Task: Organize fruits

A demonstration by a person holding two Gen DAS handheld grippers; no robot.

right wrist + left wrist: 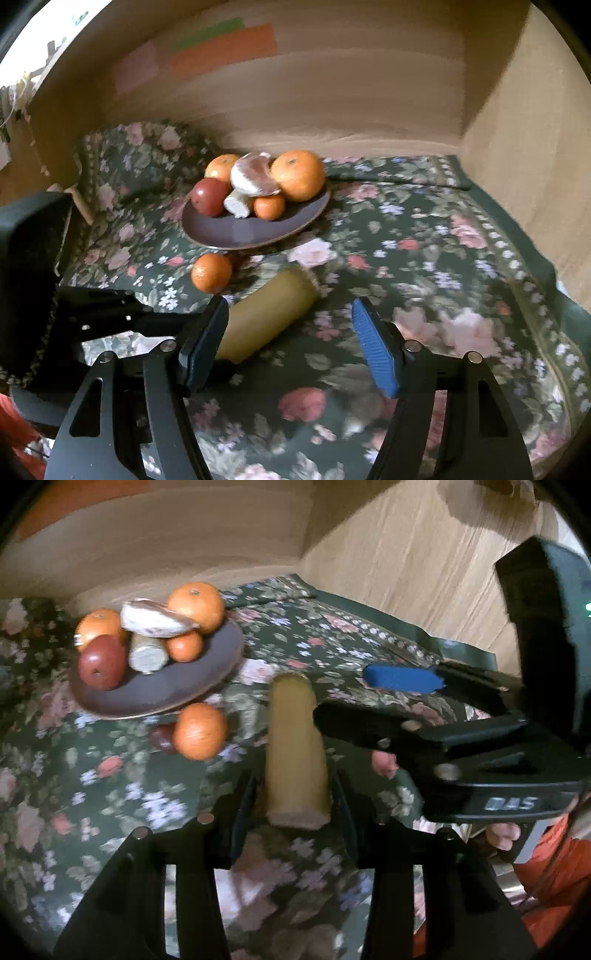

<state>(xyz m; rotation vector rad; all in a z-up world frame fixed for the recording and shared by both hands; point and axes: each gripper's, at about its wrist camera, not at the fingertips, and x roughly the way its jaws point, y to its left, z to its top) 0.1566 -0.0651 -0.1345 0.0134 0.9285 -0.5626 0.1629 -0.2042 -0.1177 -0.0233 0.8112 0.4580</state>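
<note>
A dark plate (177, 694) (236, 232) on the floral cloth holds oranges (195, 605) (298, 177), a red apple (101, 661) (209, 195) and a toy mushroom (155, 622) (253, 173). A loose orange (199, 731) (211, 272) lies in front of the plate. My left gripper (295, 794) is shut on a yellow cylinder-shaped fruit (295, 753) (266, 314). My right gripper (288, 339) is open and empty, just right of the cylinder; it also shows in the left wrist view (380, 701).
The floral cloth (443, 258) lies inside a cardboard box, with walls at the back (332, 92) and right (524, 166). An orange sleeve (546, 867) shows at the lower right.
</note>
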